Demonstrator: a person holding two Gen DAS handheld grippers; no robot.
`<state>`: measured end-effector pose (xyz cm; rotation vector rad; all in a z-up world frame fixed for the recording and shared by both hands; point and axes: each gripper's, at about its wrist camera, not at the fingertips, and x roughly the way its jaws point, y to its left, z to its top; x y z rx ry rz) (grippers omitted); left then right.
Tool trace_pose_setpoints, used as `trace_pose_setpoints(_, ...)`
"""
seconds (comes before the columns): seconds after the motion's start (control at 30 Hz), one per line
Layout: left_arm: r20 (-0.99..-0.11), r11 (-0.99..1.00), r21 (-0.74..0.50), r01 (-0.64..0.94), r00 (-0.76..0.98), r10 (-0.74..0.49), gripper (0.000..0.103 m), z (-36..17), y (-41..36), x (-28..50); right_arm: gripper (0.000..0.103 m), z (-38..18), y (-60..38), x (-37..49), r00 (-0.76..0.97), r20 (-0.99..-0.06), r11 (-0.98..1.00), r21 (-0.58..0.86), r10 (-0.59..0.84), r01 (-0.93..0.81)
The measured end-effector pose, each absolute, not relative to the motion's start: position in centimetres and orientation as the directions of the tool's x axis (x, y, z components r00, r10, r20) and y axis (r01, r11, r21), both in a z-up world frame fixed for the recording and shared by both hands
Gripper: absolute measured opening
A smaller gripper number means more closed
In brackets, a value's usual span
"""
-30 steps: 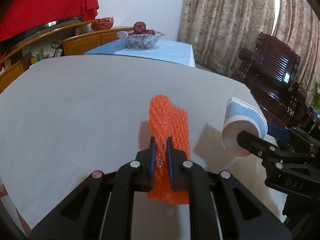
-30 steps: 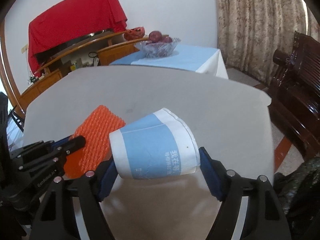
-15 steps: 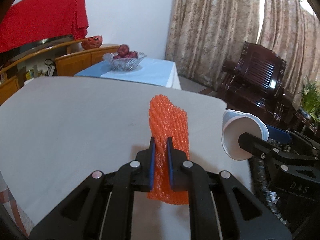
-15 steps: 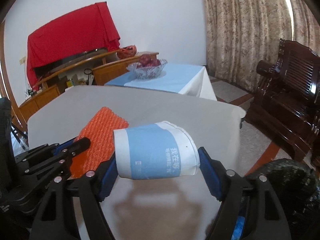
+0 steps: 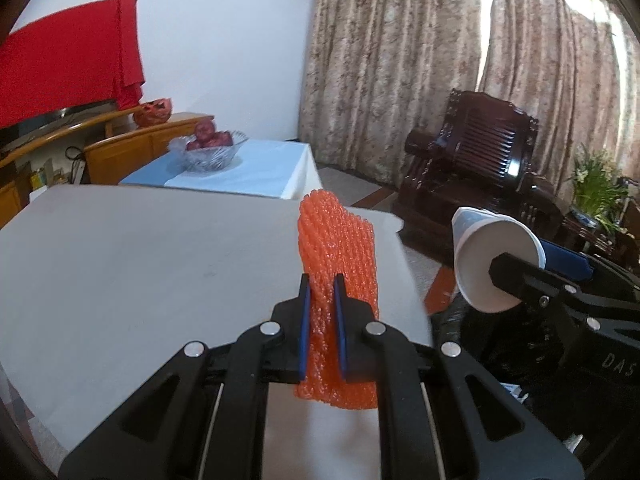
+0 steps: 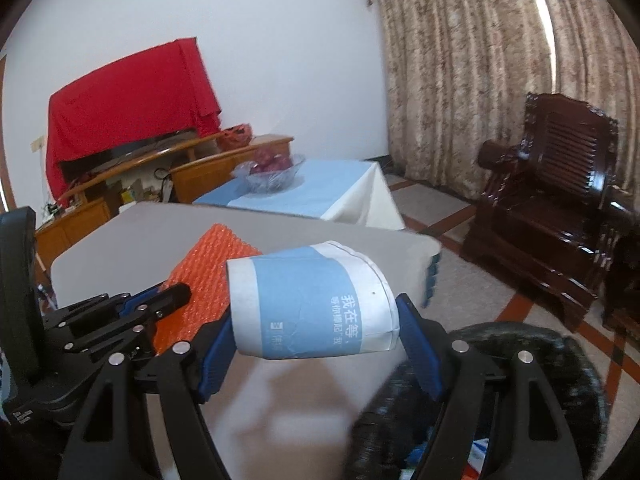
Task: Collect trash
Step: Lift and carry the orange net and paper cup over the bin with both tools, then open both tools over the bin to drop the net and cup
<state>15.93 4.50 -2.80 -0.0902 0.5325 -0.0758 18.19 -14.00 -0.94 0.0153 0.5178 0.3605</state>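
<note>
The left tongs are clamped nearly closed on an orange foam net, holding it upright in the air above the white surface near its right edge. The right tongs are spread wide around a blue-and-white paper cup, gripping it on its side above a black trash bag just beside the surface.

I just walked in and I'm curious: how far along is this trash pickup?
Both pieces are already picked up. The left gripper pinches the orange foam net; the right gripper clamps the paper cup sideways. Left to do: drop both into the black trash bag, which sits just beyond the table edge.
</note>
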Motion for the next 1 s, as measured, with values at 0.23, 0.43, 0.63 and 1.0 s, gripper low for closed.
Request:
trace_pose_setpoints(0.23, -0.474, 0.982, -0.116, 0.150, 0.860, -0.188, 0.010, -1.5, -0.3, 15.1, 0.074, 1.0, -18.7, 15.8, 0.855, -0.450, 0.965, 0.080, 0.258, -0.250)
trace_pose_setpoints(0.43, -0.467, 0.964, -0.129, 0.231, 0.844, -0.264, 0.010, -1.6, -4.9, 14.4, 0.074, 1.5, -23.1, 13.8, 0.880, -0.441, 0.985, 0.066, 0.174, -0.161)
trace_pose_setpoints(0.63, -0.474, 0.947, -0.129, 0.295, 0.820, -0.320, 0.010, -2.5, -9.1, 13.9, 0.074, 0.8, -26.7, 12.6, 0.888, -0.449, 0.995, 0.065, 0.099, -0.078)
trace_pose_setpoints(1.0, -0.510, 0.920, -0.129, 0.370, 0.771, -0.382, 0.010, -5.3, -14.6, 14.4, 0.074, -1.9, -31.9, 11.4, 0.872, -0.489, 0.997, 0.074, 0.007, 0.033)
